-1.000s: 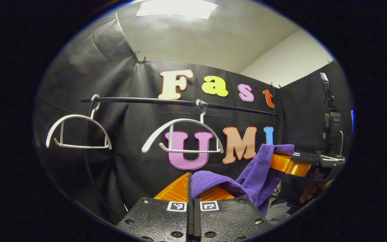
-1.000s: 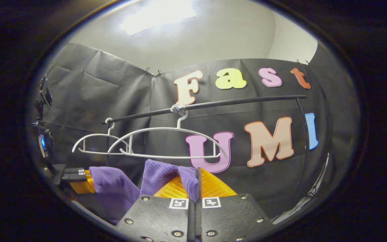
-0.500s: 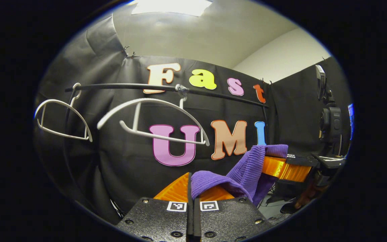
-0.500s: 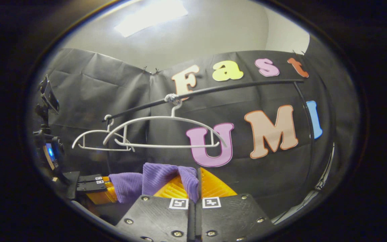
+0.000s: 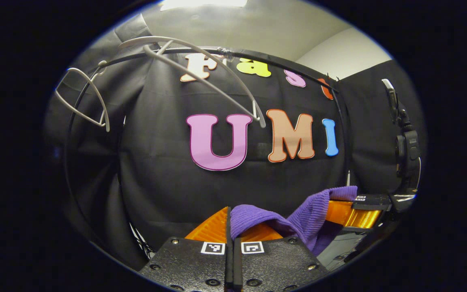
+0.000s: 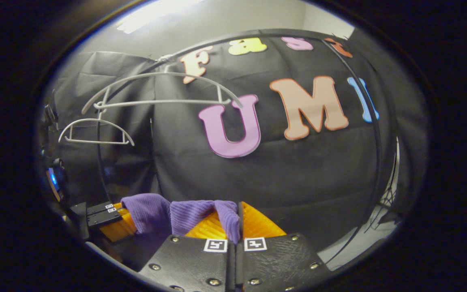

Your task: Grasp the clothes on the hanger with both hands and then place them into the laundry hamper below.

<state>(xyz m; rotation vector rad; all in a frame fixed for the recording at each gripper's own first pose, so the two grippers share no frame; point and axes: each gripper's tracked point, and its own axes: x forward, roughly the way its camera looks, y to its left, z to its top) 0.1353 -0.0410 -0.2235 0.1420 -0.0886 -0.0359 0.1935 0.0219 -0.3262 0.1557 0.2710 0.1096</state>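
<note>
A purple knit garment [image 5: 298,217] hangs stretched between my two grippers, free of the hangers. In the left gripper view my left gripper [image 5: 230,221] is shut on one bunched end of it, and the right gripper [image 5: 349,211] holds the other end off to the right. In the right gripper view the right gripper [image 6: 237,221] is shut on a fold of the purple garment [image 6: 185,211], which runs left to the left gripper [image 6: 114,222]. Both bare white hangers [image 5: 201,67] [image 5: 83,99] sit high above on the black rail [image 5: 290,67].
The rail's upright [image 6: 373,121] curves down the right of the right gripper view, with the nearer hanger [image 6: 160,87] tilted and a second hanger [image 6: 95,129] behind it. A camera on a stand [image 5: 405,150] is beside the right gripper. Black cloth wall lies straight ahead.
Both grippers have come down with the purple garment still held; the rail and hangers now sit much higher in both views. The nearer hanger has swung and tilted.
</note>
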